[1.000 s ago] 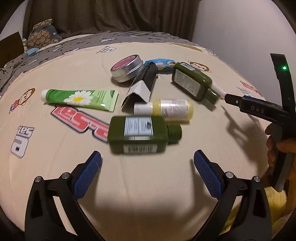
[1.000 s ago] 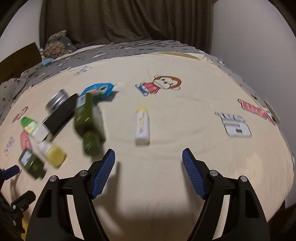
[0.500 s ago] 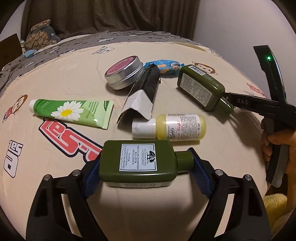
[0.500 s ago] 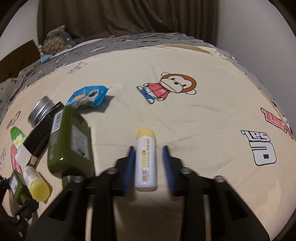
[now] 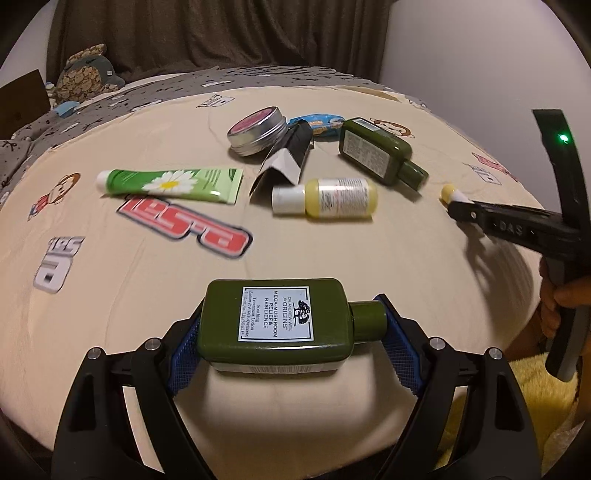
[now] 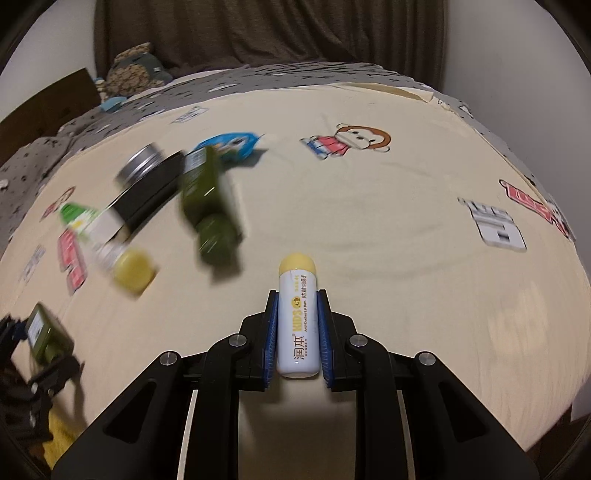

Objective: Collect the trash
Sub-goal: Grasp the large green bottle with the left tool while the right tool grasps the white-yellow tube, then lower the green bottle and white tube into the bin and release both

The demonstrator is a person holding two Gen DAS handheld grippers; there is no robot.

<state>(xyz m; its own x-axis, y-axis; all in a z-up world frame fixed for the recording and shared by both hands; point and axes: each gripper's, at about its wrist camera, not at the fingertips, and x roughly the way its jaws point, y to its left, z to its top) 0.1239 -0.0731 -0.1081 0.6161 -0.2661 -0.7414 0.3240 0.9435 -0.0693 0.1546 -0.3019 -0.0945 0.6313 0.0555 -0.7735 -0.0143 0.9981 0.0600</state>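
- Green and squat, the lotion bottle (image 5: 275, 325) lies crosswise in your left gripper (image 5: 291, 332), its blue pads pressed on the base at one end and the cap at the other — jaws spread wide, closed onto it within the last second.
- Your right gripper (image 6: 297, 332) has its jaws nearly together, clamped on the white lip-balm stick (image 6: 297, 325); the yellow cap pokes out past the fingertips. From the left wrist view that same stick's cap shows at the tip of the right gripper, off to the right of the pile.
- On the cream bedsheet (image 5: 110, 295) lies the rest of the trash: a green daisy tube (image 5: 170, 181), a round metal tin (image 5: 258, 131), a black carton (image 5: 288, 155) leaning against the tin, a blue wrapper (image 5: 319, 123) behind it, a yellow bottle with a white cap (image 5: 325, 196), and a second green bottle (image 5: 380, 153).
- The yellow bottle sits just in front of the carton's open end; the second green bottle lies to its right, cap pointing toward your right gripper.
- Your right hand (image 5: 557, 306) shows at the picture's edge, wrapped round the handle.
- A stuffed toy (image 6: 136, 70) rests far back by the dark curtain (image 6: 258, 33).
- The right wrist view is blurred on its left side — the pile there is smeared.
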